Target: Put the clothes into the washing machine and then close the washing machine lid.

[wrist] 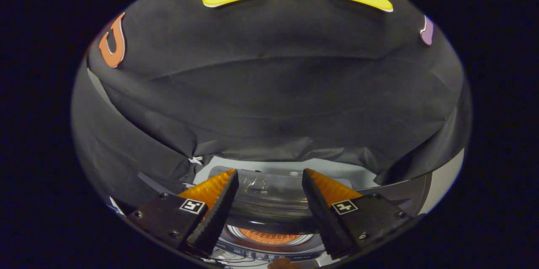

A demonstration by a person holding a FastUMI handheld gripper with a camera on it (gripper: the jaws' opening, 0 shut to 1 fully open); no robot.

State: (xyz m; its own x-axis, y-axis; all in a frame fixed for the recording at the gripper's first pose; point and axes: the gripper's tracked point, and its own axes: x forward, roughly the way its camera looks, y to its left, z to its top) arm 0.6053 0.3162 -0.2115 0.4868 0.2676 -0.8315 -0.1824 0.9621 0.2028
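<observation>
The washing machine [269, 201], one in count, sits low and straight ahead of the claw [269, 176], with its top seen from above and slightly behind the two fingers. Its lid [269, 195], a clear, glossy panel, stands raised at about 12 o'clock from the drum opening and shows between the two fingers. Below it, at 6 o'clock, the round drum mouth [269, 236] is open, and one patch of ribbed orange material shows inside; whether that is clothing cannot be told. A narrow control strip [252, 255] with small markings runs along the machine's near edge, closest to the camera.

The claw is spread wide, its two fingers well apart, one at 9 o'clock and one at 3 o'clock of the lid, and it has hold of nothing. The space between the fingers is free, and the lid lies beyond their tips.

Black cloth [269, 92] hangs as a wall behind the machine, from 9 o'clock round to 3 o'clock, draping down onto the machine's pale rear rim [320, 163]. One small white tie [196, 160] gathers the cloth at 10 o'clock of the left finger.
</observation>
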